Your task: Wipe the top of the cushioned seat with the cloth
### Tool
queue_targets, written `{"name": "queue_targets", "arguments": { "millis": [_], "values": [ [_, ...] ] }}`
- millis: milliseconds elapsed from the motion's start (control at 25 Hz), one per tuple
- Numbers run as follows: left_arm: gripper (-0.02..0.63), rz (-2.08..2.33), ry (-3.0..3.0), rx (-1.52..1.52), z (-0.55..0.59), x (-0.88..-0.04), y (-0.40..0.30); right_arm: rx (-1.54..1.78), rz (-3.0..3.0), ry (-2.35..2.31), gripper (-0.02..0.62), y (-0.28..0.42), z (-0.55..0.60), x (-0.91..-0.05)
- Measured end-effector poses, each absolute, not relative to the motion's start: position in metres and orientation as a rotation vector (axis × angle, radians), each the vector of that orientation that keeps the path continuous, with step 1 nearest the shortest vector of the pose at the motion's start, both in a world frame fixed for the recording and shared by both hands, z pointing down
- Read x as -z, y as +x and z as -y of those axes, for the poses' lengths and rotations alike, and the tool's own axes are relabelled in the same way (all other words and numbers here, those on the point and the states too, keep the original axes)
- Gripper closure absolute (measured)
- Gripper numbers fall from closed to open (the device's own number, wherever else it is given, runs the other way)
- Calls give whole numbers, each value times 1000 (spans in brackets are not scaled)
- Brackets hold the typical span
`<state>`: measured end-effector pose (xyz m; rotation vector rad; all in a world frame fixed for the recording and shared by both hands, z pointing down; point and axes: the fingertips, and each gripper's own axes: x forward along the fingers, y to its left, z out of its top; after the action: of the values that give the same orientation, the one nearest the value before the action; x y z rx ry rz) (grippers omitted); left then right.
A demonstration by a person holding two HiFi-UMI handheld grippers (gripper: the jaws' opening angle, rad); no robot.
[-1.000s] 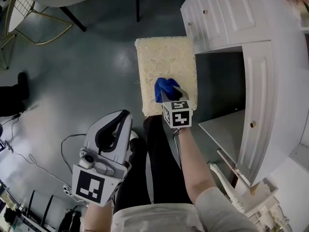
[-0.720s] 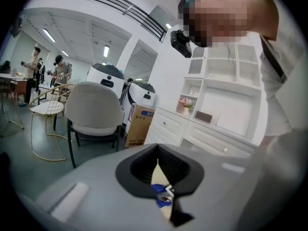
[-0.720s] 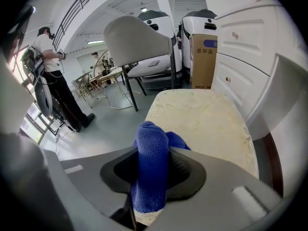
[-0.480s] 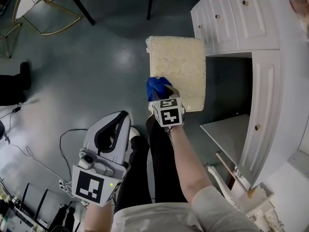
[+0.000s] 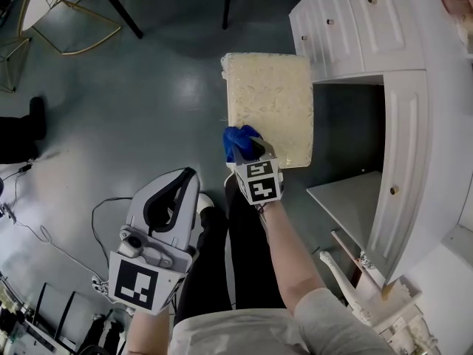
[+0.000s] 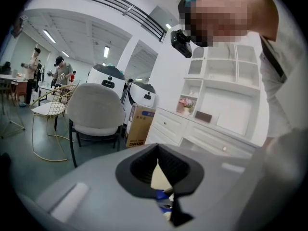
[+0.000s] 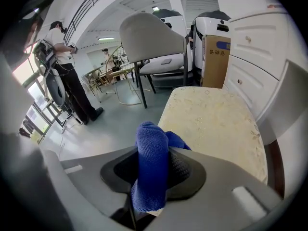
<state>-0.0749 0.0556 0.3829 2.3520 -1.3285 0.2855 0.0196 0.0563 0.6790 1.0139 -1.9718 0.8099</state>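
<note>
The cushioned seat (image 5: 270,106) has a cream patterned top and stands on the grey floor beside a white cabinet. My right gripper (image 5: 247,152) is shut on a blue cloth (image 5: 239,139), which rests at the seat's near left corner. The right gripper view has the cloth (image 7: 151,170) bunched upright between the jaws, with the seat (image 7: 216,124) stretching ahead to the right. My left gripper (image 5: 186,177) hangs low at the left over the floor, away from the seat. Its jaws stand together around nothing, and a sliver of seat and cloth shows past them in the left gripper view.
A white cabinet (image 5: 355,28) with drawers borders the seat's right side, its door (image 5: 403,161) swung open. A grey chair (image 7: 154,37) and a cardboard box (image 7: 215,54) stand beyond the seat. A gold wire chair (image 5: 44,21) and cables (image 5: 103,220) are at the left.
My right gripper has dragged the blue cloth from the middle of the seat's near end leftward to its near left corner. The left gripper has stayed put.
</note>
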Motion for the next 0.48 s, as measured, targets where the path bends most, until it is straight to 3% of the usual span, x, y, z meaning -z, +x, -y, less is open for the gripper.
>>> {"name": "queue_targets", "arguments": {
  "millis": [480],
  "values": [
    [606, 1305, 2409, -289, -43, -378, -51, -791, 2022, 934, 467, 37, -78, -677]
  ]
}}
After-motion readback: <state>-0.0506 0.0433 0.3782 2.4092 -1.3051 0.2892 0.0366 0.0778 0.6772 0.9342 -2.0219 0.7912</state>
